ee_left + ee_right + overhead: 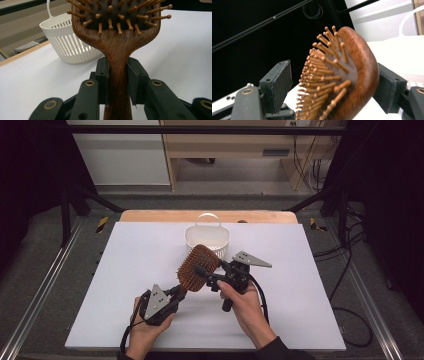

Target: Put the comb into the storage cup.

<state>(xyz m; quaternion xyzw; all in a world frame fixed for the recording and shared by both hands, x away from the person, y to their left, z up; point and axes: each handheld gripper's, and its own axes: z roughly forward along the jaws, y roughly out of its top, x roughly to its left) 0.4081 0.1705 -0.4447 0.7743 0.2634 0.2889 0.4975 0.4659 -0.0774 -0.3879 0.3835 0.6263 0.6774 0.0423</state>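
A wooden paddle hairbrush (199,267) with wooden pins is held above the white table, head tilted up toward the basket. My left gripper (179,292) is shut on its handle; in the left gripper view both pads clamp the handle (117,75). My right gripper (205,276) straddles the brush head from the right. In the right gripper view the right-hand pad (388,87) rests against the brush's wooden back (362,72), while the left-hand pad (278,83) stands a little off the pin tips, so this gripper is open around the head.
A white slotted plastic basket (190,234) with a loop handle stands just behind the brush at the table's far middle; it is also at upper left in the left gripper view (72,45). The white board (300,295) covers the tabletop. Dark frame rails flank both sides.
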